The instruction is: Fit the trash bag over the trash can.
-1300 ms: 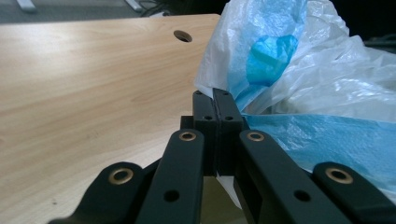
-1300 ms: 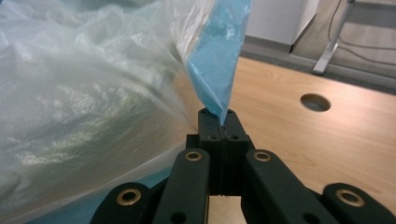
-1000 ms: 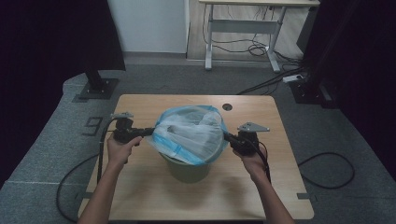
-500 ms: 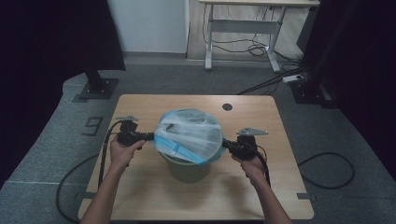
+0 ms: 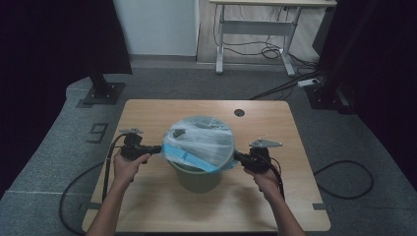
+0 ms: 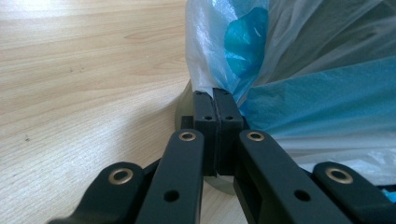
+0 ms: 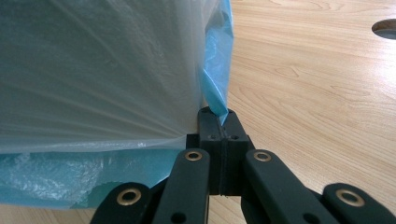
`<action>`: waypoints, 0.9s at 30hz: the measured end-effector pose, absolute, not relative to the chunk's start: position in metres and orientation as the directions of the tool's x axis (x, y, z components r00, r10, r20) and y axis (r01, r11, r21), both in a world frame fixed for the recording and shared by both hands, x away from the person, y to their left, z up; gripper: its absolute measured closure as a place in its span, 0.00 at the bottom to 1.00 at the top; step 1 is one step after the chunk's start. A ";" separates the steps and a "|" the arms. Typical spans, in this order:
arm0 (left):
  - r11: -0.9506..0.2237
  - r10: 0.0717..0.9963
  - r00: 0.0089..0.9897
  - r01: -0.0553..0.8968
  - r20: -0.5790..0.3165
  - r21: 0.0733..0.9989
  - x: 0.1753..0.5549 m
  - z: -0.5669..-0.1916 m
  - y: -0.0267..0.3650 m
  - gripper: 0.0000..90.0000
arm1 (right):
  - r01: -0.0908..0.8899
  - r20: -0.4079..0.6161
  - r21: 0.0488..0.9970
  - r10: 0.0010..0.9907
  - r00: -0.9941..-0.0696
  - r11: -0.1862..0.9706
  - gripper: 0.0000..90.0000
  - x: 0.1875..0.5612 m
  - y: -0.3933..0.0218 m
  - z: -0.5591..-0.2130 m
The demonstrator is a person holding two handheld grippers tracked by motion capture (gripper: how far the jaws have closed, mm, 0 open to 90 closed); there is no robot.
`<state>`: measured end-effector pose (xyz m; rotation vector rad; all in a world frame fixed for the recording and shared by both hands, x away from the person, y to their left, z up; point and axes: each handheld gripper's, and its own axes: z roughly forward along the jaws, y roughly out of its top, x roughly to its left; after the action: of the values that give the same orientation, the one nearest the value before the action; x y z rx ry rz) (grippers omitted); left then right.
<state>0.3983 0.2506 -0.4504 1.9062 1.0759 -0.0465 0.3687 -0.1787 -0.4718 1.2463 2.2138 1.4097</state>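
A bare wooden tabletop (image 5: 147, 206) lies nearest, clear at its front edge and on both sides. At its middle stands a grey-green bin (image 5: 198, 178), its mouth covered by a thin, translucent plastic bag (image 5: 199, 140) with blue banding, stretched taut. The left claw (image 5: 158, 148) is clamped tight on the bag's left edge, the right claw (image 5: 237, 156) on its right edge. Beyond, grey floor and a desk frame (image 5: 255, 34).

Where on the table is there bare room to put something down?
Free: the far strip of the table between the bin and the hole, and the near strip between the forearms. Crowded: the middle, where the left gripper and right gripper stretch the bag over the bin.
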 end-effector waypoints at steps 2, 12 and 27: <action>-0.197 0.659 0.619 0.691 -0.427 0.696 0.398 -0.450 0.251 1.00 | 0.530 0.232 0.831 0.758 -0.609 0.172 0.99 0.368 -0.180 -0.472; -0.188 0.662 0.627 0.669 -0.411 0.719 0.395 -0.452 0.253 0.99 | 0.496 0.217 0.858 0.778 -0.590 0.136 0.94 0.364 -0.186 -0.469; -0.176 0.674 0.620 0.662 -0.401 0.728 0.392 -0.450 0.257 0.97 | 0.392 0.209 0.919 0.779 -0.591 0.051 0.60 0.331 -0.217 -0.453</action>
<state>0.3923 0.2575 -0.4497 1.8783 1.0671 0.0153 0.3309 -0.2173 -0.4527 1.1794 1.9902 1.5540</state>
